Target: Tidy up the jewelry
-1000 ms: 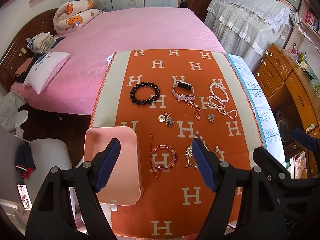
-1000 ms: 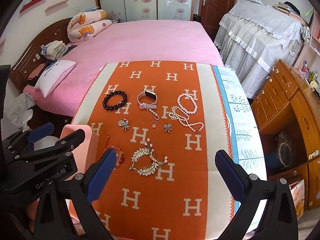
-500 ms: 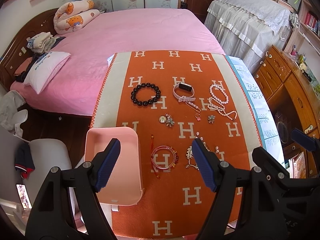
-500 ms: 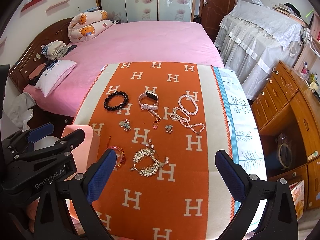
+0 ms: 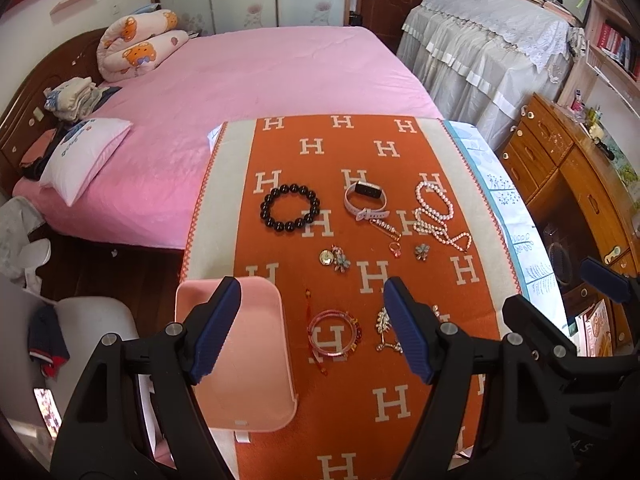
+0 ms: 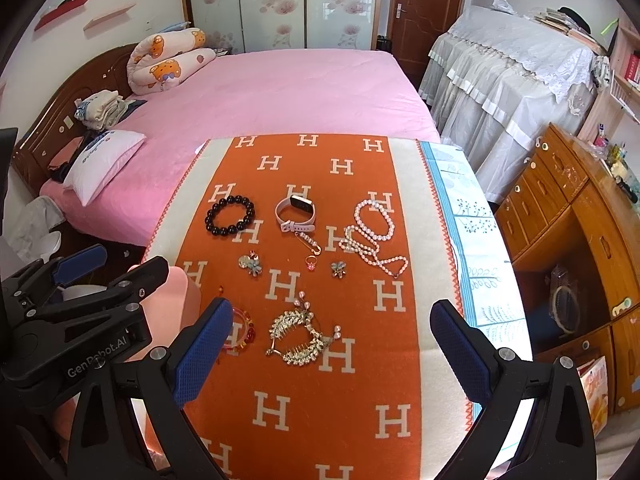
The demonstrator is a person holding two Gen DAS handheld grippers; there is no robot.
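Jewelry lies on an orange H-patterned cloth (image 5: pixel 376 360): a black bead bracelet (image 5: pixel 290 208), a pink-strapped watch (image 5: pixel 366 200), a pearl necklace (image 5: pixel 438 216), a pink bangle (image 5: pixel 334 332), small brooches (image 5: pixel 336 259), a ring (image 5: pixel 395 249) and a gold hair comb (image 6: pixel 298 336). A pink tray (image 5: pixel 244 360) sits at the cloth's left edge. My left gripper (image 5: pixel 312 330) is open above the tray's right rim and the bangle. My right gripper (image 6: pixel 332 352) is open above the hair comb. Both are empty.
A pink bed (image 5: pixel 260 80) lies beyond the table. Wooden drawers (image 5: pixel 568 184) stand at the right. A covered cabinet (image 6: pixel 512 80) is at the back right. A grey chair (image 5: pixel 92 320) stands left of the tray.
Both grippers have drawn back slightly; the cloth and jewelry sit a little lower and farther in both views. Nothing was picked up.
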